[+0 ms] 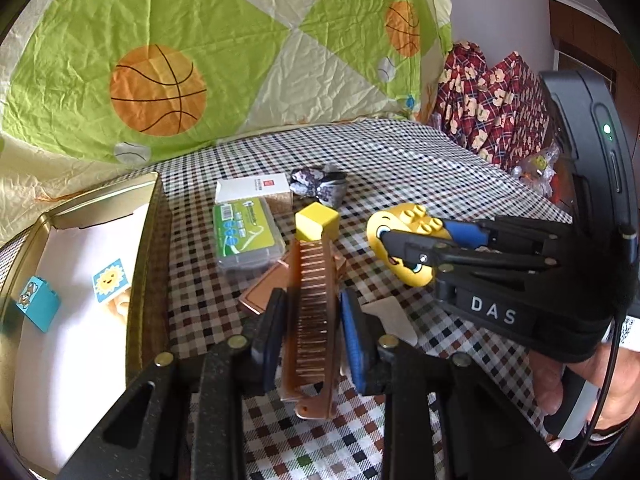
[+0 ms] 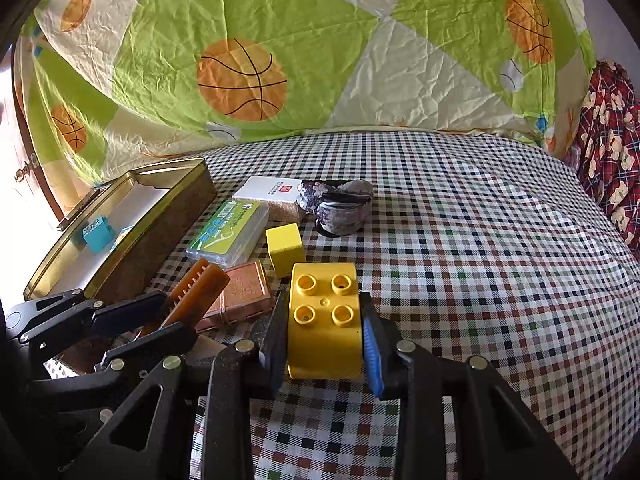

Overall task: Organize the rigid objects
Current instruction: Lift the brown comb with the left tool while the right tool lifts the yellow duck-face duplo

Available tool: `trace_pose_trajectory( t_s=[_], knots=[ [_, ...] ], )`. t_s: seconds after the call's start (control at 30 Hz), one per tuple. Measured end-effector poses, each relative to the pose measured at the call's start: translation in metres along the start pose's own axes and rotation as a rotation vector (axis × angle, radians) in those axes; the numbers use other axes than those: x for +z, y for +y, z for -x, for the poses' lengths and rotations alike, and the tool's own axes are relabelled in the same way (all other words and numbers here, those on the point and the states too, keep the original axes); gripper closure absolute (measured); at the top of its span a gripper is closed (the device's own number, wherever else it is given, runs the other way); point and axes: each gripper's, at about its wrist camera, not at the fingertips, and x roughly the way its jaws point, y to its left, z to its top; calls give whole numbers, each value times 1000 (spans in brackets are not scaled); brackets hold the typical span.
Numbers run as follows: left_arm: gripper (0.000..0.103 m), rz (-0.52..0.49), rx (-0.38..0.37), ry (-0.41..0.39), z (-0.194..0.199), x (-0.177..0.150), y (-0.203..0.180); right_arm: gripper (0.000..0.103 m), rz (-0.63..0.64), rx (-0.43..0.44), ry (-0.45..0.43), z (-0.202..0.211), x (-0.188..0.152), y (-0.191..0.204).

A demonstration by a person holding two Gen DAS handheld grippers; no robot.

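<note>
My left gripper is shut on an orange-brown comb, which lies lengthwise between its pads over the checked cloth. In the right wrist view the comb sticks up out of the left gripper at the lower left. My right gripper is shut on a yellow studded toy brick, one pad pressing on each side. From the left wrist view that brick shows a printed face, and the right gripper comes in from the right. An open gold tin at the left holds a blue brick and a sun-printed brick.
On the cloth lie a yellow cube, a green-labelled clear case, a copper-coloured case, a white box and a sequinned hair band. A basketball-print sheet rises behind. The checked cloth stretches bare to the right.
</note>
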Motion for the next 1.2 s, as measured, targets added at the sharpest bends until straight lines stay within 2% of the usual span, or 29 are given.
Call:
trace_pose_trajectory(
  t_s=[0.27,0.7,1.2],
  knots=[
    [77,13,71,-92,15,0,4,69,11,-3,-57,10,0,2],
    [77,71,153,-226,39,-4,12,69,15,-22,-218,39,-6,4],
    [77,94,203,-305,53,-9,14,69,-5,-39,-379,67,-14,7]
  ],
)
